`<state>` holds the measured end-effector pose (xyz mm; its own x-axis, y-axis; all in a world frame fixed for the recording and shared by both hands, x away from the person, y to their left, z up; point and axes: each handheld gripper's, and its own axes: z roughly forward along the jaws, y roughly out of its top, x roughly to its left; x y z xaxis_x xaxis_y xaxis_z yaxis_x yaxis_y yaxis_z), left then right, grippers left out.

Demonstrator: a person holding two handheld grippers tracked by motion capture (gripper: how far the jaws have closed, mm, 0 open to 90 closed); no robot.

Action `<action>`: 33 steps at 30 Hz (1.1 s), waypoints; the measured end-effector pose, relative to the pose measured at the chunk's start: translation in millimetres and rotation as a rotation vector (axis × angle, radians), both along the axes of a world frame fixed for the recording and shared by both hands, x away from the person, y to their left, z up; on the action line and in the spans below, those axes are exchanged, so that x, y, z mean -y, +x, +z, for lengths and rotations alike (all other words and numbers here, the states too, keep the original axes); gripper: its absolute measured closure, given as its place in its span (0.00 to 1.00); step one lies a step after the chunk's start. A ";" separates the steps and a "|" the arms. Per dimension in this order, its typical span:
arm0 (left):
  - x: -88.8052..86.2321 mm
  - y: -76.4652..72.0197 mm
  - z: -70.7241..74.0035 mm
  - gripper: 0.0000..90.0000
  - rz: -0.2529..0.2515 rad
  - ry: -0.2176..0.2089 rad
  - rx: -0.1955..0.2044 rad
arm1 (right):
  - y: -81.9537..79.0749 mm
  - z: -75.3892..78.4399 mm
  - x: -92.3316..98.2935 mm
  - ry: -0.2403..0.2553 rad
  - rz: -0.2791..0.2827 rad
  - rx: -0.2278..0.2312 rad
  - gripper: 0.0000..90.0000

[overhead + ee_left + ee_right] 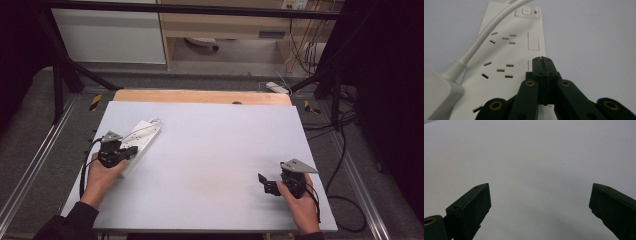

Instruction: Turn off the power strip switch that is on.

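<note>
On the table's left side, a white plastic power strip (509, 50) lies slantwise under the left gripper (542, 59), jaws pressed together over it.
Pressing down carelessly could skid the strip across the smooth pale grey table (215, 150); its thick white cable (484, 35) and plug (439, 92) crowd alongside. The right gripper (540, 200) rests well apart, jaws spread.

A white power strip (141, 141) lies on the left part of the pale desk (215, 150). A white cable (482, 35) lies over its sockets.
</note>
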<state>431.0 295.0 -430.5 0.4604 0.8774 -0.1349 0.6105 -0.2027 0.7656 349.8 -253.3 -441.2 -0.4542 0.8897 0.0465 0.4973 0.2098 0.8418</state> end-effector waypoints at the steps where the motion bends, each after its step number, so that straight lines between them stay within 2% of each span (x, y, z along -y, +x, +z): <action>1: 0.3 0.4 2.3 1.00 -0.004 -0.002 0.008 | 0.0 0.1 0.0 0.000 0.000 0.000 0.05; 10: 5.1 4.0 7.3 1.00 -0.008 -0.003 0.029 | -0.3 0.4 -0.5 -0.004 0.008 0.005 0.05; 26: 11.1 10.4 15.0 1.00 -0.008 -0.031 0.057 | -0.6 0.8 0.1 -0.004 0.008 0.010 0.05; 28: 12.2 11.2 16.1 0.99 -0.007 -0.031 0.063 | -0.8 1.0 -0.3 -0.003 0.010 0.007 0.05; 30: 12.7 12.3 17.4 0.91 0.000 -0.029 0.073 | -1.0 1.2 -0.6 -0.005 0.010 0.010 0.05; 33: 13.9 12.8 19.5 0.89 0.001 -0.035 0.082 | -1.0 1.3 -0.6 -0.007 0.009 0.011 0.05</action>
